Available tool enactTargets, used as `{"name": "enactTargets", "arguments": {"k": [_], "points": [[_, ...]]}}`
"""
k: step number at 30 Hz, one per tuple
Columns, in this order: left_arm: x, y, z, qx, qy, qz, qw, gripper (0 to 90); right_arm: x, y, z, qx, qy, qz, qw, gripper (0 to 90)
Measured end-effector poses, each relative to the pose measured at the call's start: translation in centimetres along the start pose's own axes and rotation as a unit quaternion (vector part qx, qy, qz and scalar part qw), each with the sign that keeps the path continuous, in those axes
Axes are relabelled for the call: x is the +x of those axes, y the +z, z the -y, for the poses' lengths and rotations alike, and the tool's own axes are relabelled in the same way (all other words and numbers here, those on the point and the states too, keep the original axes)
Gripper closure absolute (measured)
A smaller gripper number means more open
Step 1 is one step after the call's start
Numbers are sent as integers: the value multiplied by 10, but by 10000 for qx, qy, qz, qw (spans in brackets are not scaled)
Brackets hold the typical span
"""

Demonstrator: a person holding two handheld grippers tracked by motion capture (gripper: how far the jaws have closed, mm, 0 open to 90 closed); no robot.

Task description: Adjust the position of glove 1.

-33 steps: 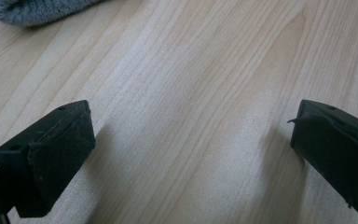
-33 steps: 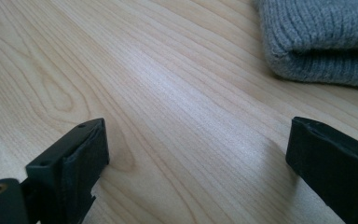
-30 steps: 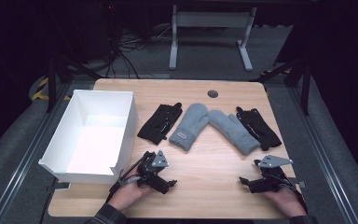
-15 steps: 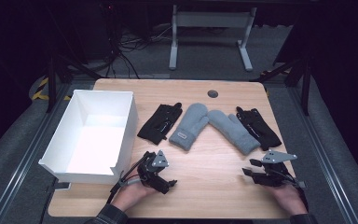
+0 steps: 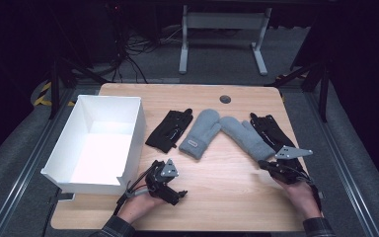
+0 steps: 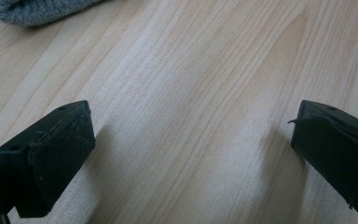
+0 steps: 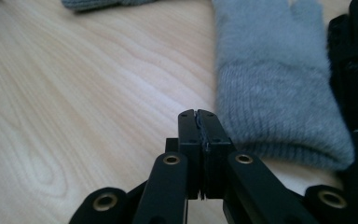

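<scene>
Two grey mittens (image 5: 200,133) (image 5: 244,138) lie in the middle of the wooden table, cuffs toward me. A black glove (image 5: 170,129) lies left of them and another black glove (image 5: 271,131) to their right. My left gripper (image 5: 170,187) rests low at the front left, its jaws wide open over bare wood (image 6: 191,140), with a mitten's edge (image 6: 32,9) beyond. My right gripper (image 5: 266,167) hovers just short of the right mitten's cuff (image 7: 270,84). Its jaws (image 7: 199,116) have just been closing and are now shut with nothing between them.
A white open box (image 5: 133,133) stands at the table's left side, close to my left hand. A round cable hole (image 5: 225,99) sits near the table's far edge. Bare wood stretches between the two grippers. Dark floor and a desk frame lie beyond the table.
The right gripper's jaws went from wide open to shut, and that hand lifted and moved slightly. The left hand and the gloves stayed put.
</scene>
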State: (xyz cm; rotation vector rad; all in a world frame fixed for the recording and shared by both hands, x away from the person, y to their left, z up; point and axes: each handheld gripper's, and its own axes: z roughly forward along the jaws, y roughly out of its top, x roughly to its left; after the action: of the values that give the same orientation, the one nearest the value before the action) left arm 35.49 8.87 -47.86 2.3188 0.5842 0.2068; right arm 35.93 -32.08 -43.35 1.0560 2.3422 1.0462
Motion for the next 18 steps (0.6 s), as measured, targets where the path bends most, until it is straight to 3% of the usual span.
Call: {"name": "enactTargets", "arguments": {"k": [9, 18], "points": [[0, 0, 0, 2, -4, -6, 10000, 0, -21, 3, -19, -133, 89, 127, 9998, 899], [0, 0, 0, 2, 2, -4, 10000, 0, -44, 14, -27, -53, 205, 277, 9994, 900]]}}
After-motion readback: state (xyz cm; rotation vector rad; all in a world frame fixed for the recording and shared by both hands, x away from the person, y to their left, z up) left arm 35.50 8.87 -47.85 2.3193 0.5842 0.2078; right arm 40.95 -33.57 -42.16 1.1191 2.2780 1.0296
